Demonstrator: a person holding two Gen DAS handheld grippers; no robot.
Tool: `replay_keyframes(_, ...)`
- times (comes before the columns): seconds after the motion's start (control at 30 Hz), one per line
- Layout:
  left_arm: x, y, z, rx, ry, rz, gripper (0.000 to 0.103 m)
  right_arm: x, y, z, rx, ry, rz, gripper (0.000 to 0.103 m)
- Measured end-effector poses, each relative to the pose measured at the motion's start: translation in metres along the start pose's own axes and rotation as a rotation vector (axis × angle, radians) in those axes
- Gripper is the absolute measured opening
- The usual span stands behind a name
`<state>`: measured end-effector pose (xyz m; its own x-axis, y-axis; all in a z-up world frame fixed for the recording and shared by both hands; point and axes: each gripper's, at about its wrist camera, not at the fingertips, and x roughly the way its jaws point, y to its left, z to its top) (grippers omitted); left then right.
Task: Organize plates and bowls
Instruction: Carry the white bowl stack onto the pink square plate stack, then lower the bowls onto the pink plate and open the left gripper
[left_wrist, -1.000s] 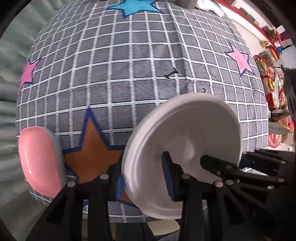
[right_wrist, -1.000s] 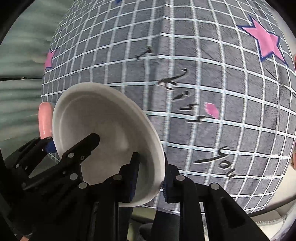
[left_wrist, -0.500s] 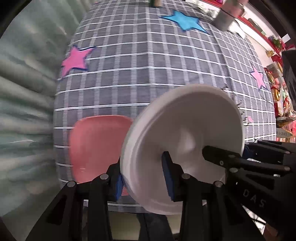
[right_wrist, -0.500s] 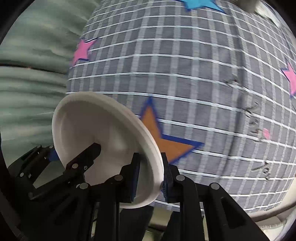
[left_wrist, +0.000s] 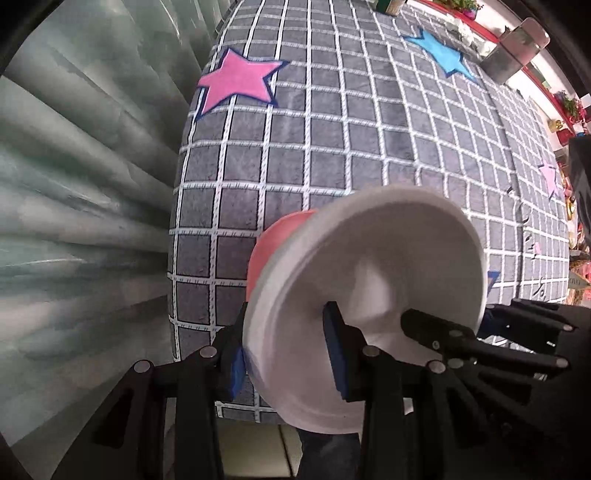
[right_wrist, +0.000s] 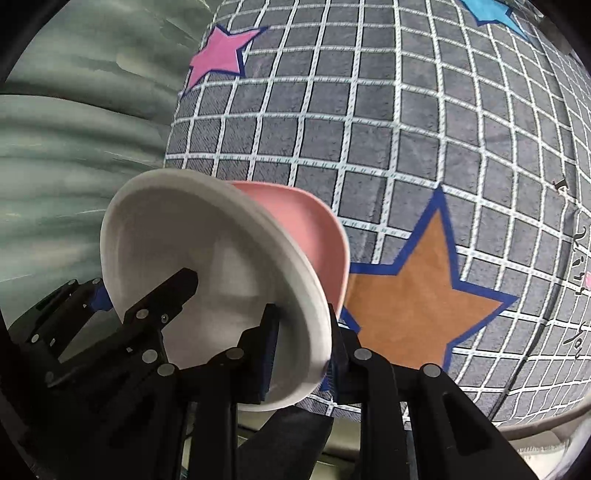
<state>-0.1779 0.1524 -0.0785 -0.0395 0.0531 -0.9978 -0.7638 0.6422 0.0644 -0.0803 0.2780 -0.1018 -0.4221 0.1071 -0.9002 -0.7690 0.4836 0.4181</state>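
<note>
A white plate (left_wrist: 369, 280) is held tilted above the table by both grippers. My left gripper (left_wrist: 284, 350) is shut on its left rim. My right gripper (right_wrist: 301, 347) is shut on its right rim; the plate also shows in the right wrist view (right_wrist: 207, 266). A pink plate (right_wrist: 303, 236) lies on the cloth directly behind and below the white plate, mostly hidden by it; only its edge (left_wrist: 273, 243) shows in the left wrist view. The right gripper's fingers (left_wrist: 461, 339) reach into the left wrist view.
The table carries a grey checked cloth (left_wrist: 332, 147) with pink (left_wrist: 236, 81), blue (left_wrist: 443, 55) and orange (right_wrist: 417, 291) stars. A green curtain (left_wrist: 74, 184) hangs at the left. A metal container (left_wrist: 513, 48) stands at the far right edge. The near table edge is just below the grippers.
Both grippers have carried the white plate leftward across the table, so it now hangs over the pink plate and covers most of it. Both grips are unchanged.
</note>
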Motion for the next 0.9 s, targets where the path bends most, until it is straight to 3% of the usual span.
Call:
replay_keyframes(0.17,0.017,0.004,-0.003,0.01,0.032,0.003,0.04,0.021,0.01,-0.001,-0.025,0.022,-0.069,0.025)
replay_keyframes(0.23,0.019,0.001,-0.003,0.045,0.016,0.038,0.046,0.022,0.009,-0.002,-0.035,0.013,-0.087,0.026)
replay_keyframes(0.3,0.016,0.002,-0.003,0.06,0.0,0.067,0.071,0.021,0.013,-0.007,-0.041,0.003,-0.096,0.029)
replay_keyframes(0.37,0.011,0.008,-0.002,0.047,-0.02,0.105,0.079,0.008,0.01,-0.004,-0.032,-0.031,-0.16,0.061)
replay_keyframes(0.4,0.007,0.015,-0.001,0.035,-0.028,0.108,0.081,0.001,0.006,-0.001,-0.026,-0.053,-0.176,0.086)
replay_keyframes(0.43,0.004,0.017,0.002,0.023,-0.028,0.098,0.082,-0.01,0.002,-0.001,-0.022,-0.089,-0.164,0.093)
replay_keyframes(0.53,-0.005,0.026,0.006,0.013,-0.04,0.088,0.088,-0.028,-0.003,-0.001,-0.011,-0.123,-0.167,0.093)
replay_keyframes(0.63,-0.012,0.029,0.008,0.03,-0.034,0.082,0.103,-0.034,-0.004,-0.002,-0.01,-0.127,-0.193,0.093)
replay_keyframes(0.9,-0.024,0.012,0.002,0.076,-0.03,0.041,0.103,-0.032,0.011,-0.008,-0.013,-0.12,-0.198,0.093)
